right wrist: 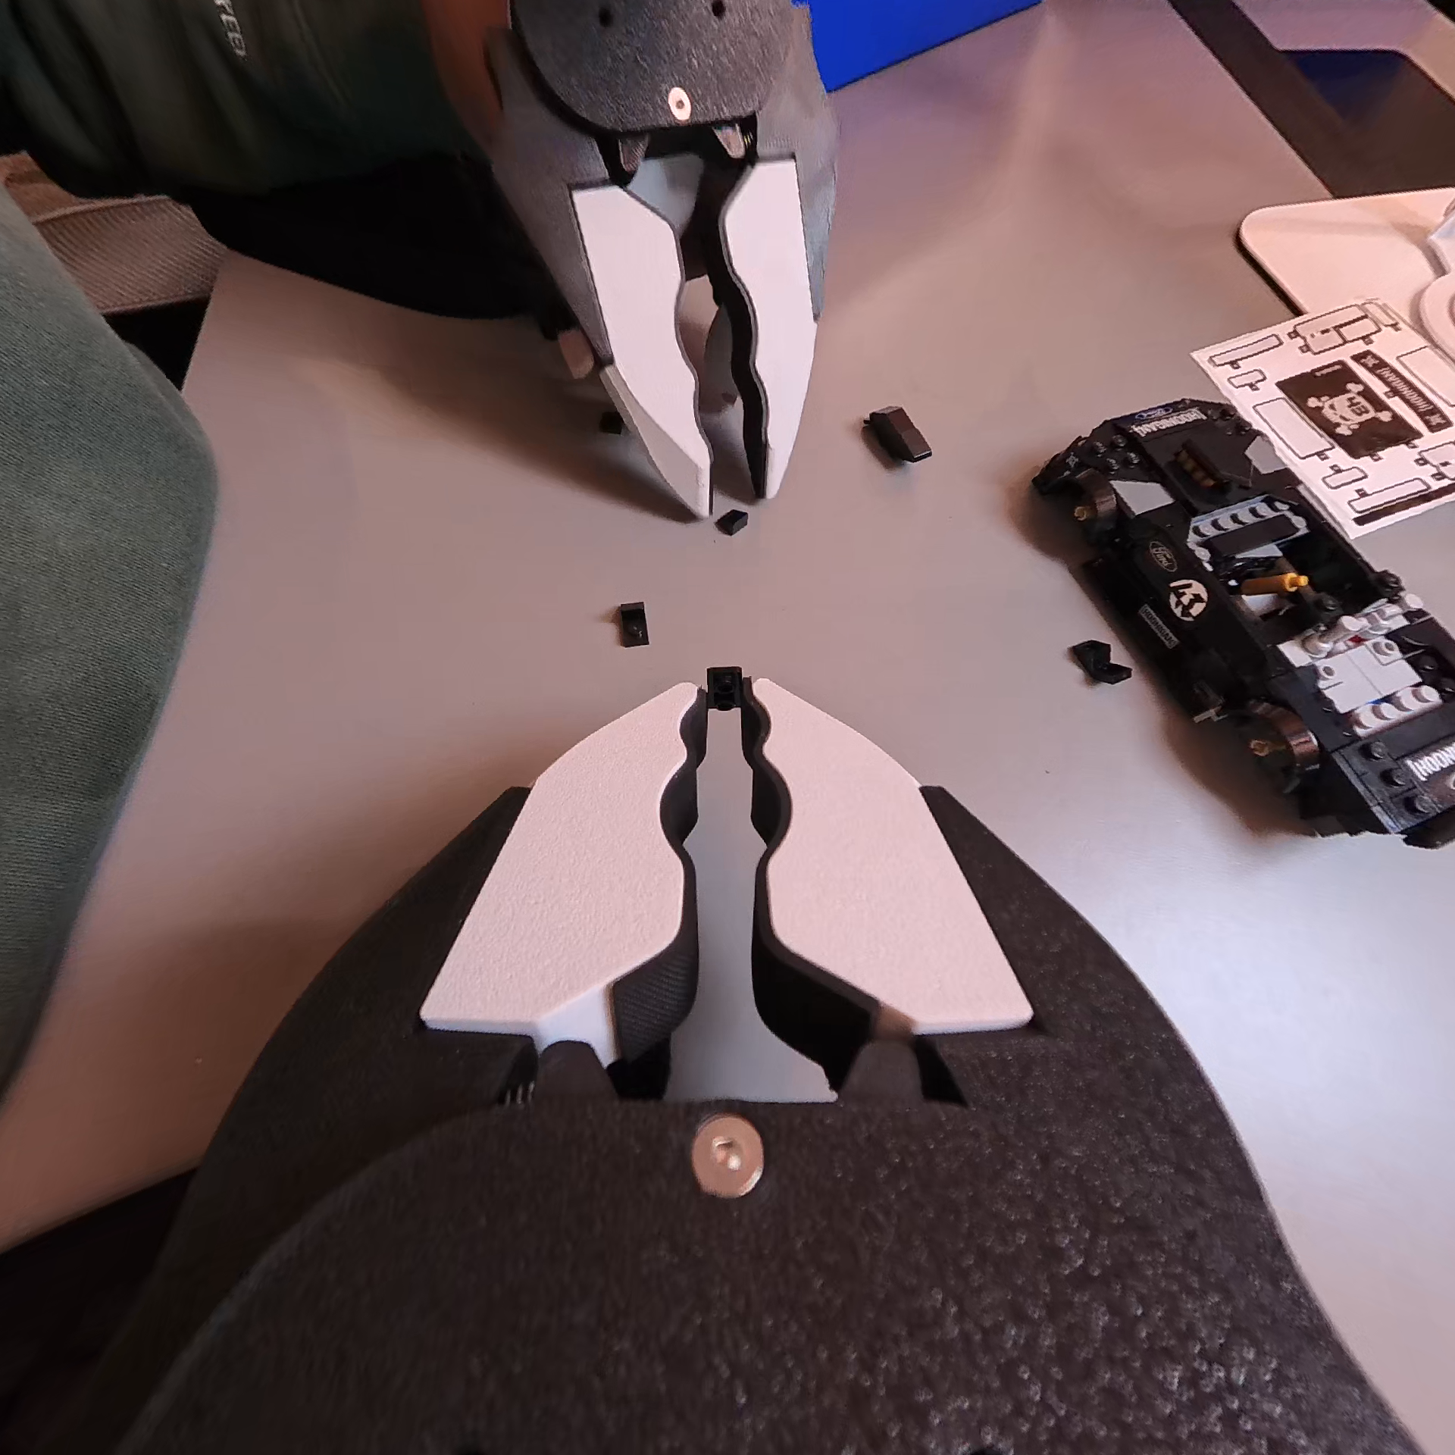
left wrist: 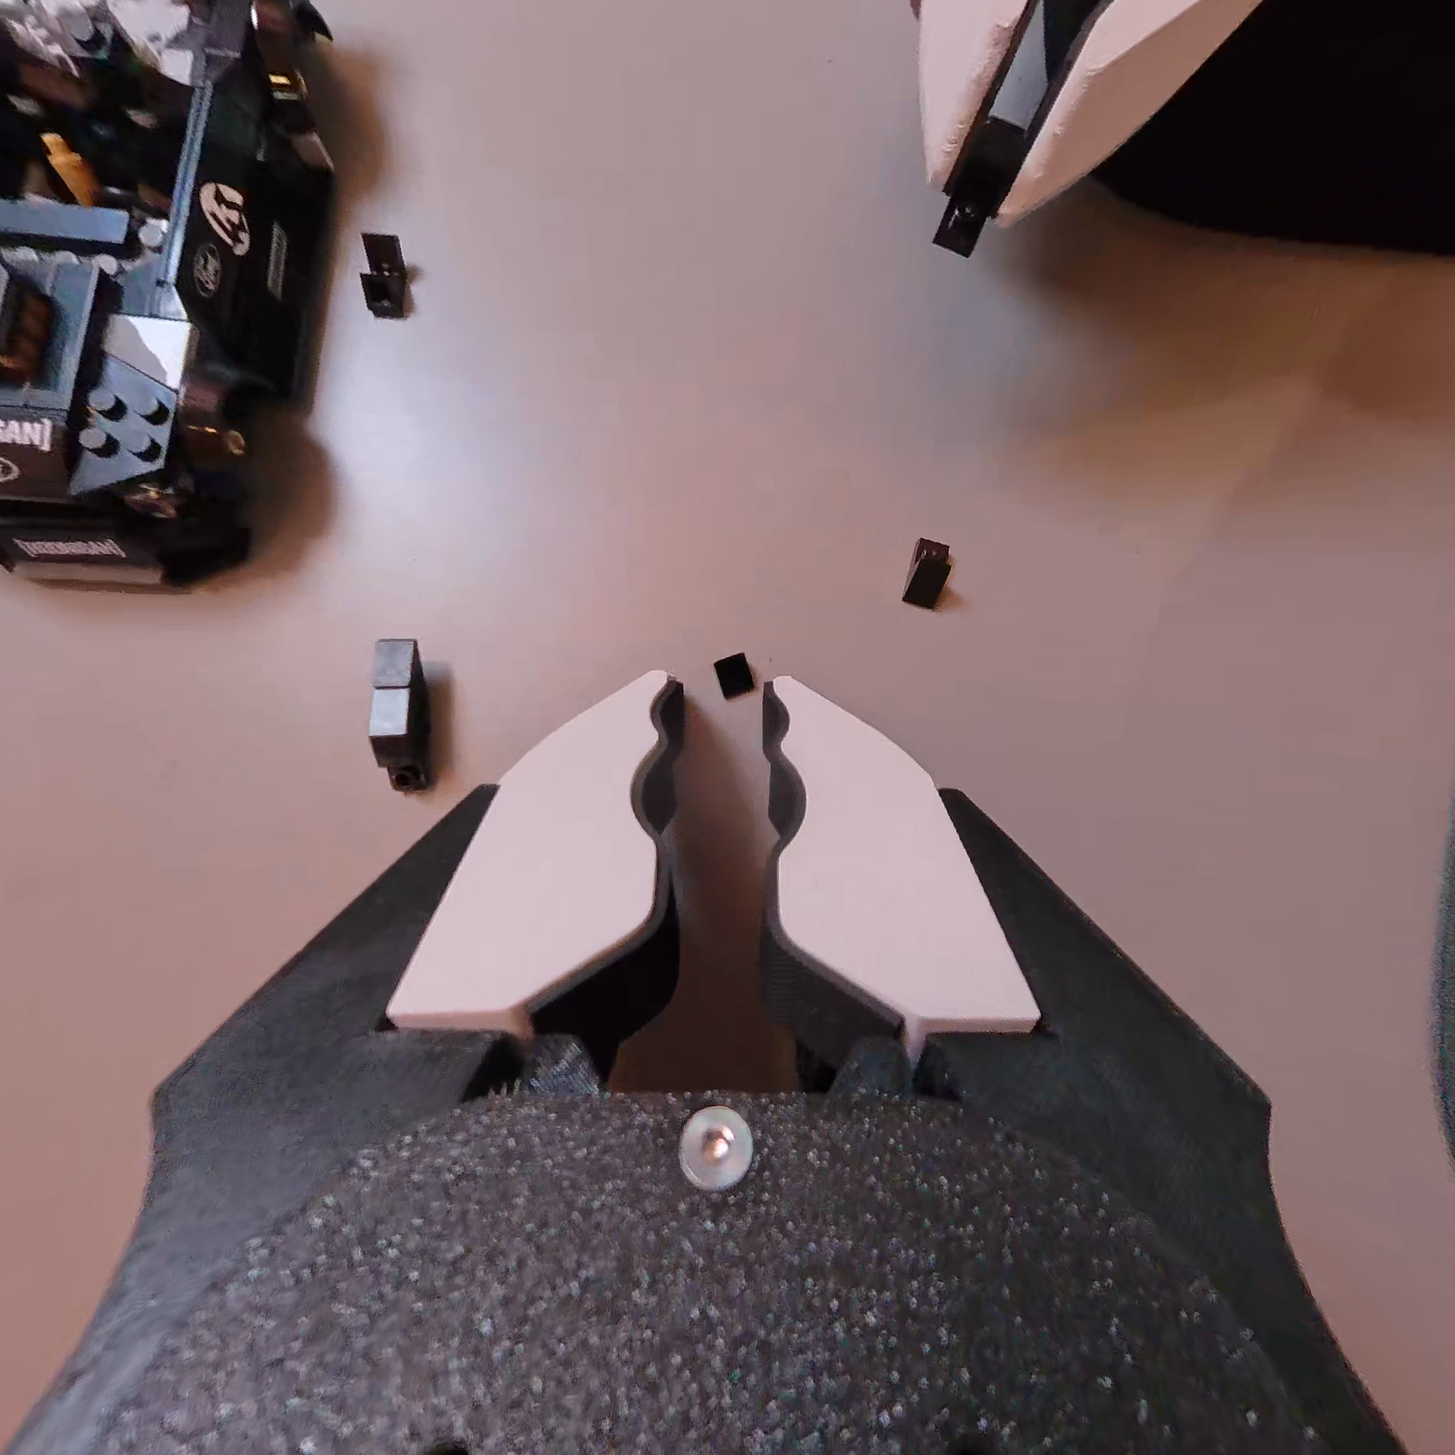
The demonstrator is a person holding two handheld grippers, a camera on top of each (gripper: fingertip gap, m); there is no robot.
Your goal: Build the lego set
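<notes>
Grippers face each other over mid-table: right gripper (right wrist: 726, 693) pinches a small black brick (right wrist: 725, 686); left gripper (left wrist: 723, 686), jaws slightly apart and empty, straddles a tiny black tile (left wrist: 732, 676) — close squarely, lift gently.

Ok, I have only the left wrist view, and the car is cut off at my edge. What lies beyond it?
Observer: A sticker sheet lies right beside the car, at its far end.
Operator: Does my left tool hide any piece from me?
Observer: Yes. A small black piece sits close beside the left tool, behind one finger.
Operator: Anything else out there?
Observer: A white tray, past the sheet.
</notes>
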